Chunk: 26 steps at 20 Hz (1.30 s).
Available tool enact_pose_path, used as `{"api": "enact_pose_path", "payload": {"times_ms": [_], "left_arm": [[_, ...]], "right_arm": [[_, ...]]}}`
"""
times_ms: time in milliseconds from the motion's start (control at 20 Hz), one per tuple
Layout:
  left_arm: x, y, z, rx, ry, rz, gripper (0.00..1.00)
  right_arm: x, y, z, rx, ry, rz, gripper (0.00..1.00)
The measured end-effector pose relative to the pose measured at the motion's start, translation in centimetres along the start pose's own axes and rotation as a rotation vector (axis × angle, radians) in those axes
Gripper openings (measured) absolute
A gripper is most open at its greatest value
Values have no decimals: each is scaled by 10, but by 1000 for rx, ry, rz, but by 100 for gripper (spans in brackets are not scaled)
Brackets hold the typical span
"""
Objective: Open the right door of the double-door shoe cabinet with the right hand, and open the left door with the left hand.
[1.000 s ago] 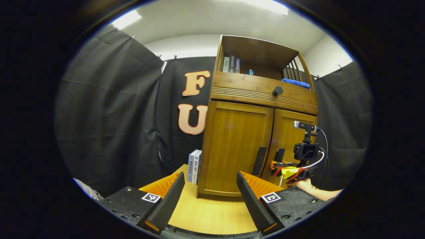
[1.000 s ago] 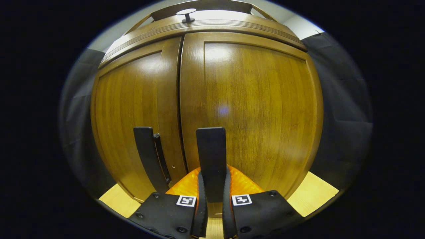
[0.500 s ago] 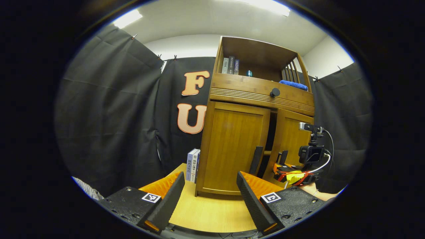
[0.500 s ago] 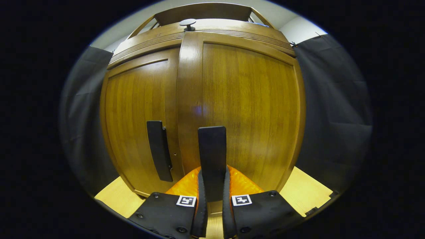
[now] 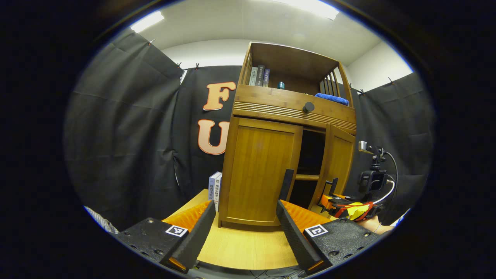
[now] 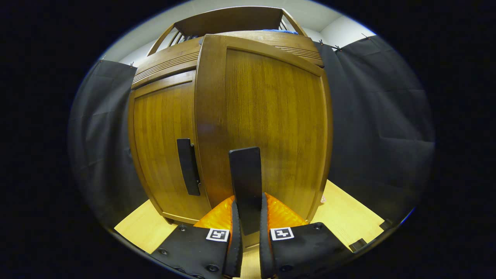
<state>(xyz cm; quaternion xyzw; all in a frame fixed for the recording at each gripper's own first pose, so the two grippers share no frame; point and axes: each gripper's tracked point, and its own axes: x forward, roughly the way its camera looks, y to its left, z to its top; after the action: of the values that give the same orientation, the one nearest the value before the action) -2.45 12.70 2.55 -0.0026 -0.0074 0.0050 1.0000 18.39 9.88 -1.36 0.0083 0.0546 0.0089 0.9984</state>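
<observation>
pulling the right door [image 6: 267, 116] is the step in hand — the right gripper [image 6: 248, 232] is pinched tight on its black handle [image 6: 246, 178], and the door stands part way out from the shoe cabinet [image 5: 286, 112]. next job, i think — the left gripper [image 5: 244, 236], its fingers wide apart and holding nothing, must reach the left door's handle [image 5: 287, 184] and close on it.

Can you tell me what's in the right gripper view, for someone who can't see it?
The right tool is shut on the black handle of the cabinet's right door, which stands swung partly open. Beside it, the left door is closed, with its own black handle untouched.
</observation>
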Motion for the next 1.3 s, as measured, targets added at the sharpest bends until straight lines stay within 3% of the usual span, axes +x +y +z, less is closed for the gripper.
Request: {"api": "enact_pose_path", "payload": {"times_ms": [700,850,1000,1300], "left_arm": [[-2,-37,-12,1,32,-60,92],[-2,-48,-15,2,40,-74,92],[-3,-60,-19,3,48,-87,92],[3,-87,-25,-6,57,-106,92]], "right_arm": [[-46,-43,-3,1,0,-53,29],[-56,-57,-4,0,5,-65,14],[-70,-78,-3,-1,8,-98,22],[-84,-115,-4,2,10,-135,8]]}}
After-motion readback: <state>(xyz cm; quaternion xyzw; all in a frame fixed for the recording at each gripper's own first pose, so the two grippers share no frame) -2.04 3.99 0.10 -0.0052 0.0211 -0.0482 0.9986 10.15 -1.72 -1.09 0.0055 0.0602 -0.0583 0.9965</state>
